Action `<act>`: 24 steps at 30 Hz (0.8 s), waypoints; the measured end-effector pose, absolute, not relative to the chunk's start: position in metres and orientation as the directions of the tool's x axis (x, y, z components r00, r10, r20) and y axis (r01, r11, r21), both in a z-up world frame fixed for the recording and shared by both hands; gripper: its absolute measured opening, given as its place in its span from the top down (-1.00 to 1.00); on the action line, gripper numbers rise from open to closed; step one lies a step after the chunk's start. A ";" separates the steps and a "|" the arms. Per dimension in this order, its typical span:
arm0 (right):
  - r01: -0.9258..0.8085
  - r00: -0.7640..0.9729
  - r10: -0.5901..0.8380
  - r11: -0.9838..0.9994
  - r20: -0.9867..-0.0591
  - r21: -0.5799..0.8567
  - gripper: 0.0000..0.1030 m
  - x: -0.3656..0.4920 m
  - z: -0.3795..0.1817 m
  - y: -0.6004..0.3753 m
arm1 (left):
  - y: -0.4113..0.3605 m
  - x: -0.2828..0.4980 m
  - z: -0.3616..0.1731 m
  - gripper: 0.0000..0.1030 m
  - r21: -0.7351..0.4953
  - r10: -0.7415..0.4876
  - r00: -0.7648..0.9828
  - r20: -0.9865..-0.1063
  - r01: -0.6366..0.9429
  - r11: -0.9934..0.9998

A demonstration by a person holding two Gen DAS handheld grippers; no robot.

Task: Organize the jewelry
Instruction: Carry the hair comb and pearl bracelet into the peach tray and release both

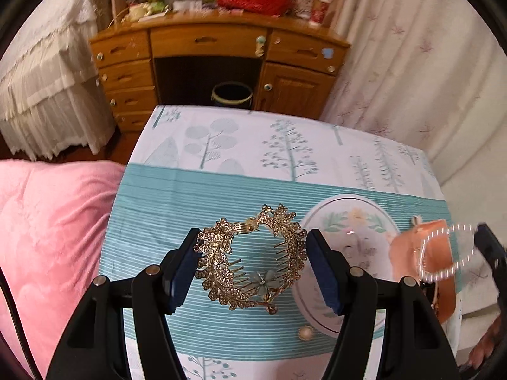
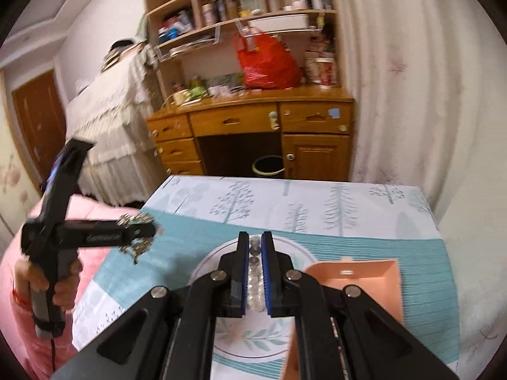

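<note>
- My left gripper (image 1: 252, 258) is clamped on a gold rhinestone hair comb (image 1: 250, 258); both blue pads (image 1: 320, 269) press its curved sides, so it sits squarely between my fingers, arched, with its teeth pointing inward.
- The comb is lifted clear of the surface (image 1: 190, 196), hanging over the striped teal band of the cloth near the left edge.
- From my right wrist view, the left gripper (image 2: 139, 231) is well off to the left, over the left edge of the surface, with the comb (image 2: 136, 221) sticking out above and below its fingers; a hand (image 2: 60, 288) grips its handle.
- My right gripper (image 2: 254, 272) is closed on a clear beaded bracelet (image 2: 254, 281); the beads run in a line between the pads, a few showing past the fingertips.
- In the left wrist view the bracelet (image 1: 443, 253) hangs as a blurred loop at the right, in front of a peach box (image 1: 408, 253).
- Below my right gripper lies an oval printed plate (image 2: 206, 262), with the peach box (image 2: 364, 275) just to its right, towards the right edge.
- A small pearl piece (image 1: 305, 334) lies on the surface just beside the plate's (image 1: 364, 209) near rim.
- A pink quilt (image 1: 47, 237) lies beyond the left edge; a wooden desk (image 2: 253, 120) stands past the far edge.
</note>
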State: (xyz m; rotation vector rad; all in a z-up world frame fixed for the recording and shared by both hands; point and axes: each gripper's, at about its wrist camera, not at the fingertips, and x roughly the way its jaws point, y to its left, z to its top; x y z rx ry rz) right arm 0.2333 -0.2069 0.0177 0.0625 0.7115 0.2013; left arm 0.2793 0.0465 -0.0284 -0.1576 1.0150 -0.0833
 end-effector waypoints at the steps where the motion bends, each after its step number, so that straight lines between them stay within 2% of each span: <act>1: -0.150 0.743 0.200 0.980 -0.639 0.133 0.86 0.233 0.019 -0.213 | 0.042 0.277 -0.025 -0.27 -0.164 -0.142 0.532 -0.835 0.006 0.986; 12: -0.109 0.768 0.215 0.972 -0.603 0.208 0.85 0.216 0.034 -0.277 | -0.056 0.267 -0.003 -0.27 -0.187 -0.266 0.513 -0.816 0.201 0.962; 20: -0.063 0.759 0.200 0.970 -0.620 0.236 0.84 0.218 0.025 -0.300 | -0.133 0.283 -0.018 -0.27 -0.194 -0.311 0.444 -0.841 0.289 0.938; 21: -0.053 0.755 0.195 0.970 -0.626 0.239 0.84 0.219 0.022 -0.303 | -0.140 0.284 -0.021 -0.23 -0.186 -0.305 0.443 -0.843 0.292 0.938; 22: -0.049 0.752 0.194 0.969 -0.630 0.240 0.84 0.220 0.021 -0.305 | -0.149 0.285 -0.024 -0.07 -0.186 -0.308 0.436 -0.846 0.299 0.936; 24: -0.039 0.745 0.193 0.968 -0.639 0.247 0.84 0.221 0.016 -0.311 | -0.159 0.288 -0.029 -0.06 -0.212 -0.332 0.411 -0.849 0.310 0.927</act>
